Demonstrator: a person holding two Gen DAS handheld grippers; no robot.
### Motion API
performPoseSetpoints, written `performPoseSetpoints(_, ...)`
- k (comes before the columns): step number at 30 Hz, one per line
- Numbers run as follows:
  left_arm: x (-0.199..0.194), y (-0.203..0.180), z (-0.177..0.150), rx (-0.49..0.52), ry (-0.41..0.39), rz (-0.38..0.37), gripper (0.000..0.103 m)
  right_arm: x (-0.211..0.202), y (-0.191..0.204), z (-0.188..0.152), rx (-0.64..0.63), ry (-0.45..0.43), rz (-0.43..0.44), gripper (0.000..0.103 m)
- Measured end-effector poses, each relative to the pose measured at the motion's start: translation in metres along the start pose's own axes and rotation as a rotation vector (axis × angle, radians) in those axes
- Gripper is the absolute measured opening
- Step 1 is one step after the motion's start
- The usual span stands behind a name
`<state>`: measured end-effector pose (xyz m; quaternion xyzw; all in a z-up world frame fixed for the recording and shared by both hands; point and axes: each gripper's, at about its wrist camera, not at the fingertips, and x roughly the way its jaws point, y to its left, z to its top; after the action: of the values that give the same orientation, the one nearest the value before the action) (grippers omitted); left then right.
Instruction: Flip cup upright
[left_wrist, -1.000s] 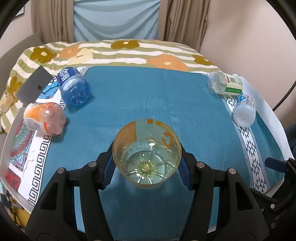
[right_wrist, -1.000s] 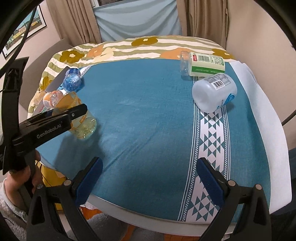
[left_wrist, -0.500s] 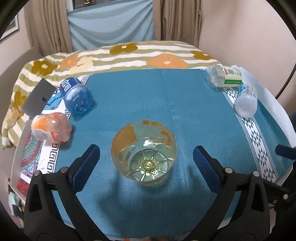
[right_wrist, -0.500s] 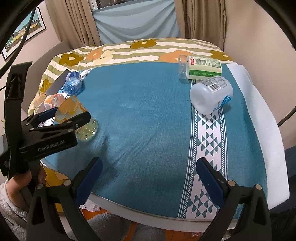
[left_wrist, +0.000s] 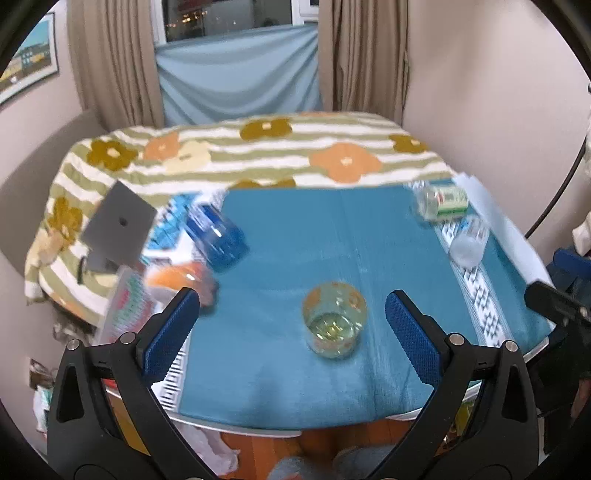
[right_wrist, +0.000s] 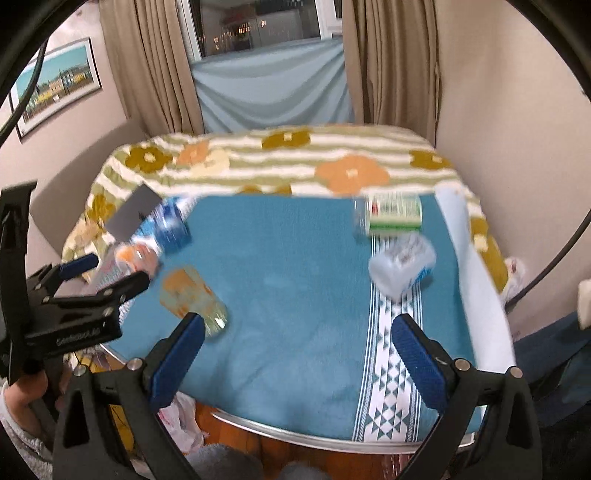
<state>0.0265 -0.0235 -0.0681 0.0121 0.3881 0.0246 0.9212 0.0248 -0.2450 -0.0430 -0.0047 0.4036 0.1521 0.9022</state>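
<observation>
The left tongs (left_wrist: 291, 325) are hanging wide open and empty, the blue pads (left_wrist: 413, 338) spread well to either side of the cup (left_wrist: 334, 319) and set back from it toward the near edge of the tabletop (left_wrist: 295, 424). The right tongs (right_wrist: 295, 354) are likewise gaping open with nothing between them, hovering over the near right part of the teal cloth (right_wrist: 288, 280).

The cup, clear with orange print, is standing on the teal cloth near the front of the tabletop, its mouth facing up as far as the left view shows; from the right view it is reading as a blurred, leaning shape, so its exact posture there is hard to tell. By my judgement the flip is done and the step in hand is clearing away. Doing that well is a matter of drawing the left tongs straight back and up with the pads kept apart, so that neither one is brushing the light cup and tipping it.

Further out, a blue bottle (left_wrist: 216, 236) and an orange-topped one (left_wrist: 181, 280) are lying at the left, and a green-labelled bottle (left_wrist: 441, 201) and a pale one (left_wrist: 469, 245) are lying at the right, all well apart from the cup. A flowered blanket (left_wrist: 258, 155) is lying beyond.
</observation>
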Motion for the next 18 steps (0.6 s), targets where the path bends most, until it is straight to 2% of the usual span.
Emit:
performPoseSetpoints(3, -0.029, 0.011, 0.014, -0.002, -0.048, 0.004, 0.103, -0.019, 0.013, 0.018, -0.022, -0.047, -0.021, 0.101)
performPoseSetpoints(9, -0.067, 0.024, 0.032, -0.005, -0.133, 0.003, 0.103, -0.048, 0.035, 0.040, -0.011, -0.129, -0.177, 0.101)
performPoseSetpoints(18, -0.082, 0.036, 0.033, -0.009, -0.182, 0.008, 0.103, -0.065, 0.045, 0.042, 0.050, -0.170, -0.243, 0.101)
